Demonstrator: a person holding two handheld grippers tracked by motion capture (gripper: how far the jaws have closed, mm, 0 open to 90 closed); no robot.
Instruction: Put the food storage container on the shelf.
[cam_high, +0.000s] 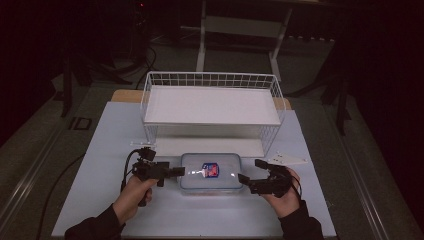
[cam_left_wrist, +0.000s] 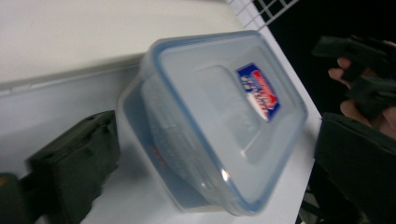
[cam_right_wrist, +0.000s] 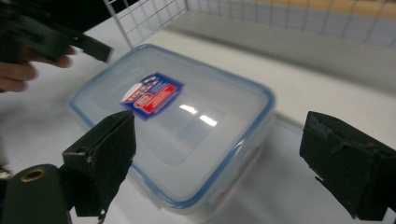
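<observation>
Left gripper (cam_high: 179, 171): at the left short end of the box (cam_high: 211, 172), jaws spread wide. In the left gripper view the box (cam_left_wrist: 210, 121) sits between the two jaws, one to each side of it; no contact that I can make out.

Box: clear plastic, blue-rimmed lid on, red-and-blue label (cam_high: 210, 170) on top. It rests flat on the table (cam_high: 115, 145), just in front of the white wire rack (cam_high: 212, 107), near the rack's lower shelf.

Right gripper (cam_high: 251, 171): at the right short end of the box, jaws also spread wide. In the right gripper view the box (cam_right_wrist: 177, 121) lies between them, its near corner in the gap; not touching as far as I can tell.

Step, as judged: approach for a two-sided grasp; box not yet held or lifted.

Next move calls for: both grippers closing in on opposite ends together, level, so the box does not slide or tip. Walls are smooth, so grip low under the lid rim. Likely destination is the rack, but that is a guess.
</observation>
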